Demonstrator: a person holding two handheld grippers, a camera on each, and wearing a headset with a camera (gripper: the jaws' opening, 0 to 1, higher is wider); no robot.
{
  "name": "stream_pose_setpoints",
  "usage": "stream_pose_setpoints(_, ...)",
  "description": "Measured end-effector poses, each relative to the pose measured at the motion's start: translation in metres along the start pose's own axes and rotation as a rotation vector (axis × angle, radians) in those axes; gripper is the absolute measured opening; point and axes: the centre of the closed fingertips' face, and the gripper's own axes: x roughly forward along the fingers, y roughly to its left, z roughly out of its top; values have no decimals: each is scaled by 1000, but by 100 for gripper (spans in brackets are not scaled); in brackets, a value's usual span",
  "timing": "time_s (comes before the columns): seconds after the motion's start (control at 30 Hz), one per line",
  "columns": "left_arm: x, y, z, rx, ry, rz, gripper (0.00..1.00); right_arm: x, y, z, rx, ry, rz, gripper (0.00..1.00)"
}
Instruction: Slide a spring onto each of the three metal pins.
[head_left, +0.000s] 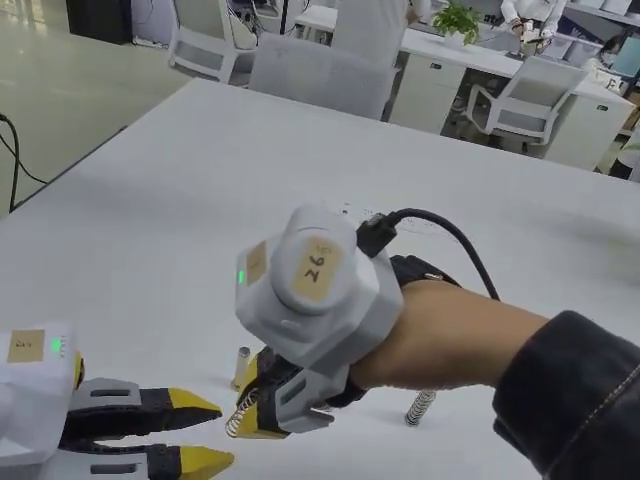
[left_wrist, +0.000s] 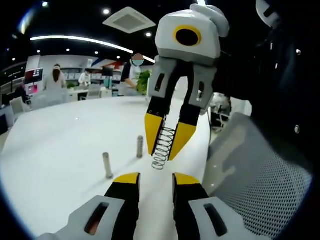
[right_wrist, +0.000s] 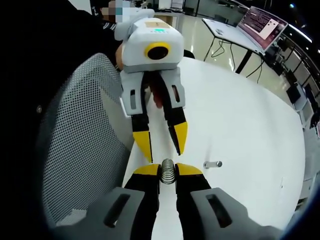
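A spring (head_left: 420, 407) lies right of the pin (head_left: 241, 367).

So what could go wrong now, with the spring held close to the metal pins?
The silver coil spring is pinched only between the right gripper's yellow tips, so it may flick out. The two short upright metal pins look slim; a sideways push might tip them. The loose spring lies near the dark sleeve, which might sweep it.
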Motion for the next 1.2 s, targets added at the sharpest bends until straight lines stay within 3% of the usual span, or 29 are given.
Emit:
stream_pose_setpoints(0.67, -4, 7, -5, -26, 18, 41, 37, -16, -19, -18, 39, 20, -48, 8)
stream_pose_setpoints(1.2, -3, 7, -7, -33, 25, 50, 44, -35, -42, -31, 72, 32, -109, 8)
